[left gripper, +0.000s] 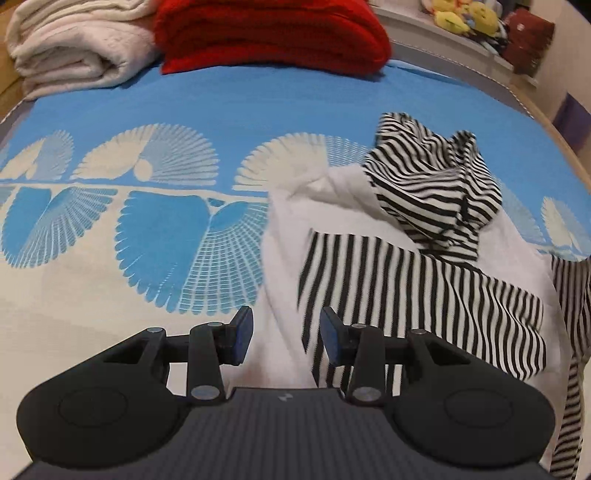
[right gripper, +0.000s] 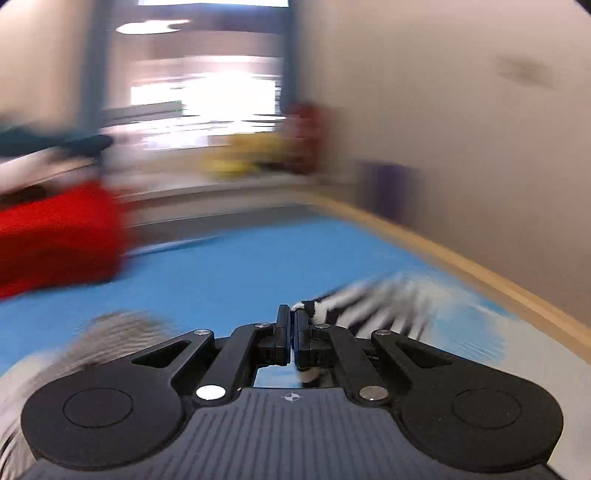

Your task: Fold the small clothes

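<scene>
Left wrist view: left tongs (left gripper: pixel 286 334) parted, empty, poised over crumpled black-and-white striped cotton garment (left gripper: pixel 424 206) lying atop white cloth (left gripper: pixel 288 236) on blue-and-cream patterned bedspread (left gripper: pixel 229 107); folded red blanket (left gripper: pixel 273 33) behind. Right wrist view, blurred: right tongs (right gripper: pixel 293 326) clamped on striped garment's edge (right gripper: pixel 369 299), lifted above bedspread.

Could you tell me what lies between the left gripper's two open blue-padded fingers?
White cloth and the striped garment's edge, untouched by the left gripper, in the left wrist view.
</scene>
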The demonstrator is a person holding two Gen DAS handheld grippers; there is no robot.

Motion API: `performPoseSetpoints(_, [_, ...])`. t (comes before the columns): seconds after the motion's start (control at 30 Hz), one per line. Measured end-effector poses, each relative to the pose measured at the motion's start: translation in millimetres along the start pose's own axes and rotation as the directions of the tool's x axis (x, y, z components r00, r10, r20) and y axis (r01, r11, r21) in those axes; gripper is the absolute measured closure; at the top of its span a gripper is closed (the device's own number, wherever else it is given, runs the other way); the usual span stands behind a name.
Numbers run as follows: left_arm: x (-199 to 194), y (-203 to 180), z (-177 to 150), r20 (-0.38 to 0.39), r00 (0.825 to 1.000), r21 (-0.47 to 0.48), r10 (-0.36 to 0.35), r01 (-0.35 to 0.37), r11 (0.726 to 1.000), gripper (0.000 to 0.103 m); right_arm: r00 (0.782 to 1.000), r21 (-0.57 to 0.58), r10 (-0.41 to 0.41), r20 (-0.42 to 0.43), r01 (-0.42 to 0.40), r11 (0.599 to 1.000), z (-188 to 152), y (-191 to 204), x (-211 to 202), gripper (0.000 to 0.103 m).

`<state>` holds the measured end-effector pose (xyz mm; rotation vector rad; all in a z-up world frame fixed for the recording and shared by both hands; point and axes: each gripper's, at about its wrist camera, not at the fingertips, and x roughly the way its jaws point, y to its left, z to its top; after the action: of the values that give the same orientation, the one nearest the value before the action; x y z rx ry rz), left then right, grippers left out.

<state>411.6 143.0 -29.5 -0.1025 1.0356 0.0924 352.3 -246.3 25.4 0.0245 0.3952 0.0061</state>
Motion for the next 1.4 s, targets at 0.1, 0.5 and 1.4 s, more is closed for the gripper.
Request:
performPoseSetpoints(0.1, [1,3,2,-0.005,1.0,-0.026,-0.009,0.009,1.0,0.059,0.892,-0.108,0.39,-0.226,-0.421,0.9,-31,61,3,0.102])
performPoseSetpoints(0.5, [24,9,-1,-0.07,0.995,-0.123,-0.067,0.058,0.991,0.059,0.777,0.11,0.3,-0.554,-0.289,0.951,-74,52,56,0.092])
performPoseSetpoints(1.4, [71,-8,-24,-0.194,0.978,-0.178,-0.077,0.042,0.983,0.058,0.709,-0.234,0.085,-0.7,-0.34,0.911,-106,4,67,0.053])
